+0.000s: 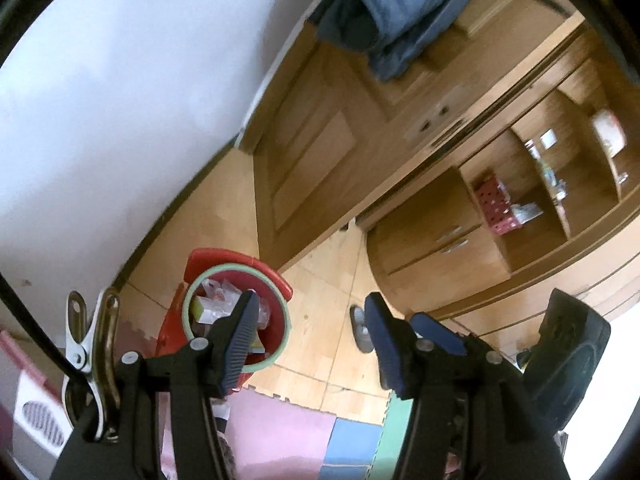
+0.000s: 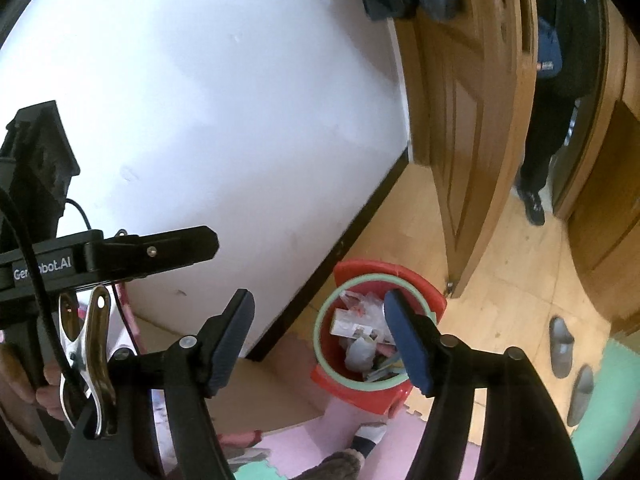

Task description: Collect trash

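A red trash bin [image 1: 280, 322] with a pale green rim stands on the wooden floor by the white wall, full of wrappers and crumpled paper [image 1: 212, 300]. My left gripper [image 1: 311, 304] hangs high above it, jaws open with nothing between them. The right wrist view shows the same bin [image 2: 360, 396] below, with its trash [image 2: 360, 328] showing between the fingers. My right gripper [image 2: 319, 300] is open and empty too. The left gripper's black body [image 2: 100, 256] sits at that view's left; the right one's blue pad [image 1: 436, 332] shows in the left wrist view.
A wooden door [image 2: 472, 140] with dark clothing [image 1: 384, 12] hung over it stands beside the bin. A person [image 2: 556, 80] stands in the doorway. A wooden cabinet [image 1: 520, 200] holds small items. Grey slippers [image 2: 560, 344] and coloured foam mats [image 1: 300, 428] lie on the floor.
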A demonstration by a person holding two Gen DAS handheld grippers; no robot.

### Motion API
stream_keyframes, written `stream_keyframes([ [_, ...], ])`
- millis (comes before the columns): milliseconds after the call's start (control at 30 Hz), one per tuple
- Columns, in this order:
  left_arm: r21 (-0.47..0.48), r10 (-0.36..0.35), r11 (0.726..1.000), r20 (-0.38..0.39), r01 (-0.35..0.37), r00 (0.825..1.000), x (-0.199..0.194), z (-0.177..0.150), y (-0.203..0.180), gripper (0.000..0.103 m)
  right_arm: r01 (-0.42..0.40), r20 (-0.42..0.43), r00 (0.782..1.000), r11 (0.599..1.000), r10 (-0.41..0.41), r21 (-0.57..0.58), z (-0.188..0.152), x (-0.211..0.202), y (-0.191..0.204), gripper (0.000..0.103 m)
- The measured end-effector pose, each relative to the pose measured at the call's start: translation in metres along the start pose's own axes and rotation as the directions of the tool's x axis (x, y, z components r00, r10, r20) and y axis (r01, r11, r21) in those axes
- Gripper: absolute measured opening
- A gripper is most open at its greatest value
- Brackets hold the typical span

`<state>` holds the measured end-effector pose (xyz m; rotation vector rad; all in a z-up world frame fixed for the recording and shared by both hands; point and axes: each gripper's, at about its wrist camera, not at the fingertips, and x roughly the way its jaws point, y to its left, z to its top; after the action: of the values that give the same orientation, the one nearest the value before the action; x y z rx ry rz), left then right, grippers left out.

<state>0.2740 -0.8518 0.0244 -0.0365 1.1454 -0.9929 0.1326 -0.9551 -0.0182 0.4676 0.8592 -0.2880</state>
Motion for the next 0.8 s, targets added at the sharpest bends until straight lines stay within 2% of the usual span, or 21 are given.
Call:
stream_keyframes([
  [167, -0.005, 0.013, 1.000, 0.104, -0.013, 0.995, -0.078, -0.027, 0.002, 0.061, -0.016, 0.057, 0.998, 0.998, 0.019, -0.053, -0.009, -0.046, 0.044, 0.069],
  [267, -0.030, 0.048, 0.999, 0.157, -0.044, 0.986, -0.123, -0.052, 0.016, 0.061, -0.038, 0.078, 0.996, 0.995, 0.045, -0.097, -0.018, -0.066, 0.072, 0.069],
  [367, -0.091, 0.113, 0.991, 0.199, -0.097, 0.973, -0.169, -0.084, 0.036, 0.062, -0.076, 0.081, 0.993, 0.986, 0.089, -0.148, -0.033, -0.079, 0.105, 0.069],
  [533, -0.226, 0.275, 0.948, 0.233, -0.223, 0.933, -0.239, -0.157, 0.078, 0.062, -0.172, 0.049, 0.981, 0.962, 0.186, -0.210, -0.064, -0.090, 0.160, 0.069],
  [667, -0.300, 0.363, 0.910, 0.240, -0.286, 0.900, -0.279, -0.211, 0.113, 0.062, -0.272, 0.023, 0.958, 0.930, 0.286, -0.246, -0.102, -0.092, 0.205, 0.069],
  [800, -0.428, 0.441, 0.844, 0.213, -0.322, 0.872, -0.327, -0.267, 0.159, 0.062, -0.339, -0.062, 0.941, 0.908, 0.334, -0.248, -0.142, -0.084, 0.250, 0.069],
])
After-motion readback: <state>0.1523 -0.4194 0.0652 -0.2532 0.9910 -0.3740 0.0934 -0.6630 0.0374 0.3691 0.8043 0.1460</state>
